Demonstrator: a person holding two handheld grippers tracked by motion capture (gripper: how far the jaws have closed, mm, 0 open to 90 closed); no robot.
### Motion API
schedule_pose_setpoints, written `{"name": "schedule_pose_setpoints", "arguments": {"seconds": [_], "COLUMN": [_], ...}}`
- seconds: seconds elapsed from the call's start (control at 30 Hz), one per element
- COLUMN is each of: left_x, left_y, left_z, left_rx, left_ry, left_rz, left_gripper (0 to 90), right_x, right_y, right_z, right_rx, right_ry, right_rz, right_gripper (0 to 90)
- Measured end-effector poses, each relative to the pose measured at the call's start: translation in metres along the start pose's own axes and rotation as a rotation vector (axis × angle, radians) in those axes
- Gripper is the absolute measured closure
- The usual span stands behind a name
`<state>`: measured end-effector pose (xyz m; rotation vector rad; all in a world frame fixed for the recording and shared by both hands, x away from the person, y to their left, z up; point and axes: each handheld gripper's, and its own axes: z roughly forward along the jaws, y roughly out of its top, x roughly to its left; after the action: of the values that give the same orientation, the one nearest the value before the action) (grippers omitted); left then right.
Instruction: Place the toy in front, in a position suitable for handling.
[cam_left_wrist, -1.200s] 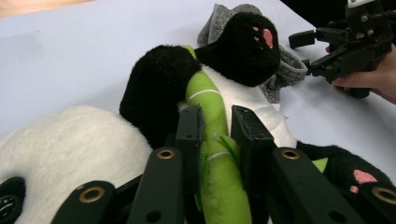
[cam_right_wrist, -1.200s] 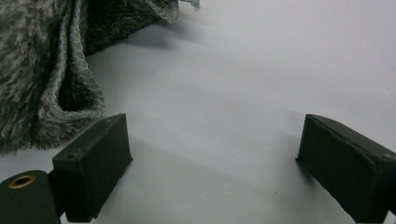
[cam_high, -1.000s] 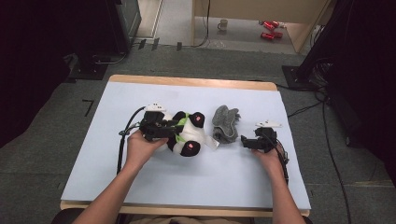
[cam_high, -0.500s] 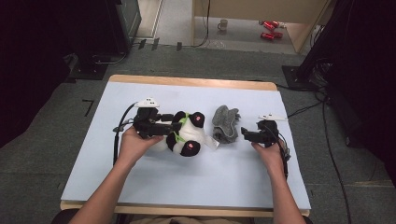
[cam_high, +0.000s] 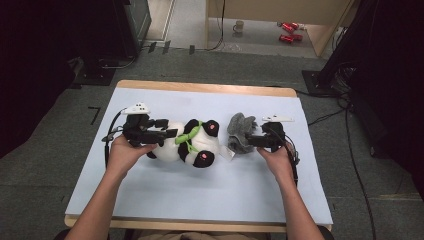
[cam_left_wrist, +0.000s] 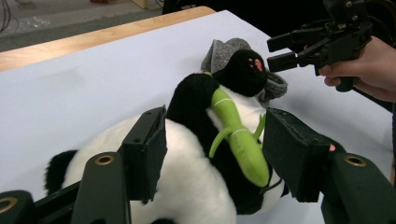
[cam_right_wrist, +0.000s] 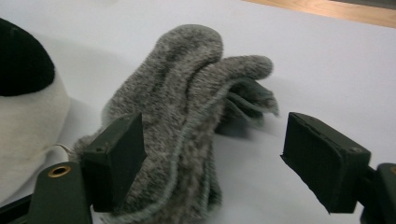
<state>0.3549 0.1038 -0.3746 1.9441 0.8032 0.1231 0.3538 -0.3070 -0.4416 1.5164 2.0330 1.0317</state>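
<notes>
Panda toy (cam_high: 192, 142) and grey sock (cam_high: 241, 133) on counter (cam_high: 210, 200).
Left hand-held gripper (cam_high: 172, 133) just opened, jaws astride panda, seemingly unpressed; right hand-held gripper (cam_high: 248, 141) open beside sock.

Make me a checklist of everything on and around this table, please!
Surface: pale blue table with a wooden edge at the back.
Job's things: panda plush lying on its side with a green bamboo piece; grey fuzzy cloth crumpled beside its head.
Clutter: nothing seen.
Grippers: left claw open, its jaws have just been opening, panda's body between them, pads apart from it; right claw open around the cloth's end.
Cables: black cable trailing from the left claw; more on the floor.
Surroundings: grey carpet, a mug and red items on the floor behind.
</notes>
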Motion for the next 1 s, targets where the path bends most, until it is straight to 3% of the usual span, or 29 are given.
{"name": "schedule_pose_setpoints", "arguments": {"seconds": [0.13, 0.3, 0.43, 0.7, 0.87, 1.0], "left_x": [0.005, 0.014, 0.019, 0.041, 0.056, 0.063], "left_y": [-0.006, -0.016, -0.021, -0.051, -0.069, -0.077], "left_z": [-0.007, -0.016, -0.020, -0.032, -0.031, -0.026], "left_rx": [-0.001, -0.011, 0.001, -0.023, -0.033, -0.006], "left_ry": [0.016, 0.033, 0.049, 0.076, 0.075, 0.081], "left_rz": [0.003, -0.019, -0.011, -0.039, -0.063, -0.081], "left_gripper": [38.5, 38.5, 38.0, 37.6, 36.8, 36.5], "right_x": [0.009, 0.012, 0.012, 0.012, 0.011, 0.014], "right_y": [0.003, 0.006, 0.006, -0.002, -0.004, -0.005], "right_z": [0.006, 0.013, 0.020, 0.042, 0.050, 0.054], "right_rx": [0.006, 0.016, 0.027, 0.083, 0.092, 0.099], "right_ry": [0.011, 0.036, 0.021, 0.012, 0.023, 0.030], "right_rz": [-0.020, -0.004, -0.001, 0.013, 0.019, 0.002], "right_gripper": [18.8, 17.9, 17.6, 16.5, 16.4, 19.4]}}
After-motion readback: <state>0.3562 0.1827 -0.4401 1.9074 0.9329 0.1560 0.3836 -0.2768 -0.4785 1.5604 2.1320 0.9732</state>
